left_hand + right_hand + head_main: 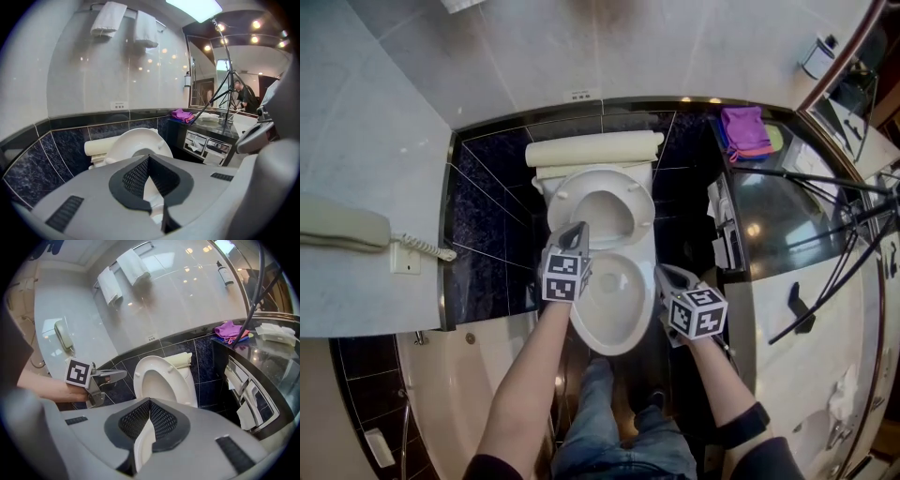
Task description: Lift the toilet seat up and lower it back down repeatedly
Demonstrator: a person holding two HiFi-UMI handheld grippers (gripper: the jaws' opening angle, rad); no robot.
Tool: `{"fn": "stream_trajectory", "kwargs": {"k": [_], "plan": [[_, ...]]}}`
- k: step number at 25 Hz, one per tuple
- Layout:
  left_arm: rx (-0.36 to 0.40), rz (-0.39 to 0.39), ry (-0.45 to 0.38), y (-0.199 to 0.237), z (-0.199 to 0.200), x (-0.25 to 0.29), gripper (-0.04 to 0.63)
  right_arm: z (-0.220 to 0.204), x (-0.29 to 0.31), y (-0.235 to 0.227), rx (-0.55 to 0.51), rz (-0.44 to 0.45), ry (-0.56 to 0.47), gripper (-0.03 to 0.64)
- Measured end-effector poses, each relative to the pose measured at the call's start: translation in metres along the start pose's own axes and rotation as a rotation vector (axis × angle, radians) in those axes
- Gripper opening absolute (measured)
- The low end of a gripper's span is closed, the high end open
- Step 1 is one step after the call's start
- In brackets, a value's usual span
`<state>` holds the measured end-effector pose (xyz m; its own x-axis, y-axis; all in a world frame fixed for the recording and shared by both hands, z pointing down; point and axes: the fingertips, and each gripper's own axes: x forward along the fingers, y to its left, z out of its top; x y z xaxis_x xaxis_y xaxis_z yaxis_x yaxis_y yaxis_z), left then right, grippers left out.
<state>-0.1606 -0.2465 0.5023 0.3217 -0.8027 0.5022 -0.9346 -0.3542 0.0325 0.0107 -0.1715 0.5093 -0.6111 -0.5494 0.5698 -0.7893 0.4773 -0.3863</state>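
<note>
The toilet seat (644,208) stands raised over the open bowl (619,335), leaning back toward the wall. Our left gripper (578,229) sits just beside its left edge and our right gripper (662,271) beside the bowl, both with fingers clenched on nothing.

We are looking down on a toilet whose seat (609,211) is standing tilted up over the bowl (614,305). We are holding the left gripper (577,229) with its fingers at the seat's left edge, and the right gripper (662,273) just beside the bowl's right rim. A purple cloth (744,129) is lying on the dark surface (778,217) at the right.
</note>
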Motion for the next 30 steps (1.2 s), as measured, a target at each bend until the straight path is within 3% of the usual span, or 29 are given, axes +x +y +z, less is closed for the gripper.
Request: {"fn": "stream_trajectory", "kwargs": {"k": [8,20,27,30], "plan": [[0.010,0.056,-0.012,-0.053,0.005,-0.120,-0.008,0.008,-0.069,0.032,-0.165,0.042,-0.025,0.017],[0.019,0.135,-0.092,-0.146,0.018,-0.306,-0.008,-0.015,-0.229,0.062,-0.214,0.092,-0.085,0.017],[-0.019,0.177,-0.129,-0.165,0.007,-0.377,-0.008,-0.044,-0.287,0.070,-0.327,0.083,-0.073,0.017],[-0.025,0.194,-0.134,-0.166,-0.002,-0.401,-0.008,-0.052,-0.304,0.063,-0.326,0.076,-0.073,0.017]]}}
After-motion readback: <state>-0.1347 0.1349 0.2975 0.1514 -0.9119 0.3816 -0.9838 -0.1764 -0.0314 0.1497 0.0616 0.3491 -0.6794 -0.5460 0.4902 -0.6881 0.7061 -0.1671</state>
